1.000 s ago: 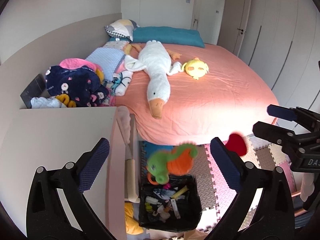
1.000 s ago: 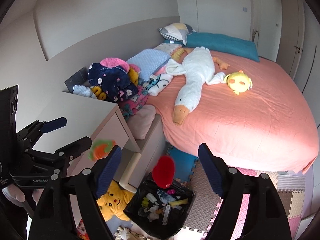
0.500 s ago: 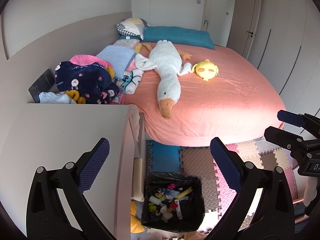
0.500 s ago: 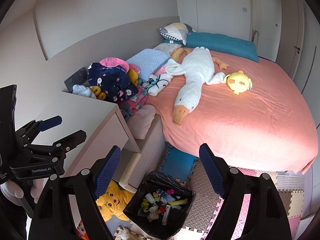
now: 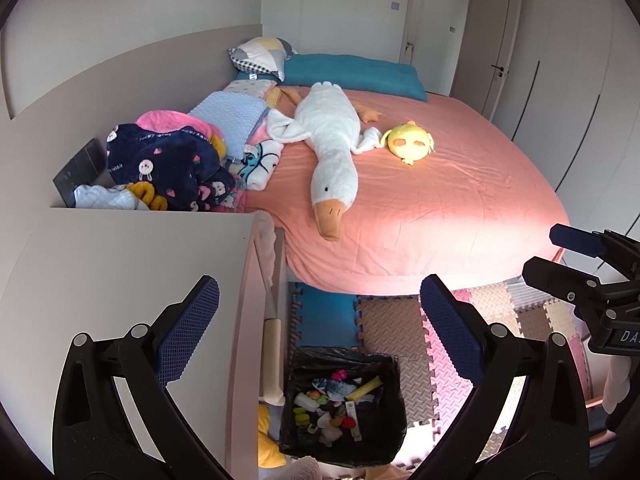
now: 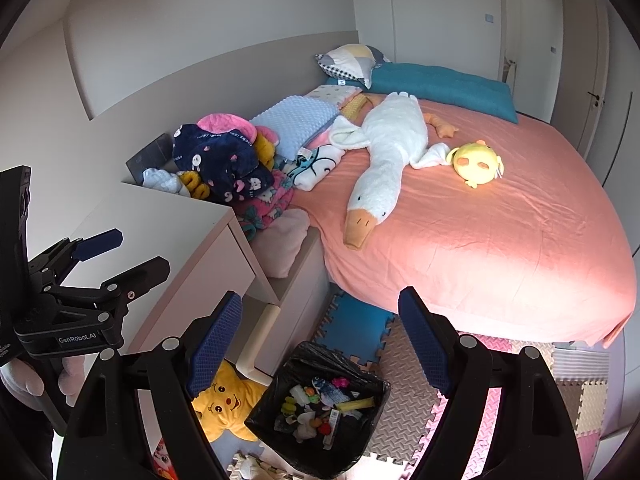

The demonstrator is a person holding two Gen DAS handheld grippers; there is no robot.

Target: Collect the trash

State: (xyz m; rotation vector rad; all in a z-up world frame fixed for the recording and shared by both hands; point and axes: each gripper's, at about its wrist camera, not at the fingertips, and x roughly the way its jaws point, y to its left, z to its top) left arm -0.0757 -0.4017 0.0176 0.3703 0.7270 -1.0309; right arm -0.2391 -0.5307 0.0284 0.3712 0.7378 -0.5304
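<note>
Right wrist view: the trash bin (image 6: 320, 408) sits on the floor right below both grippers, full of small bits. Left gripper (image 5: 320, 340) and right gripper (image 6: 320, 340) have fingers spread wide, holding nothing.

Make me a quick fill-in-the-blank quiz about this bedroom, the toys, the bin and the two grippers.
1. The white goose lies on the ____.
2. The bin stands on the floor and is lined with a ____ bag.
3. The chick beside the goose is ____ in colour.
4. Both the left gripper and the right gripper are ____, holding nothing.

Missing words: bed; black; yellow; open
</note>
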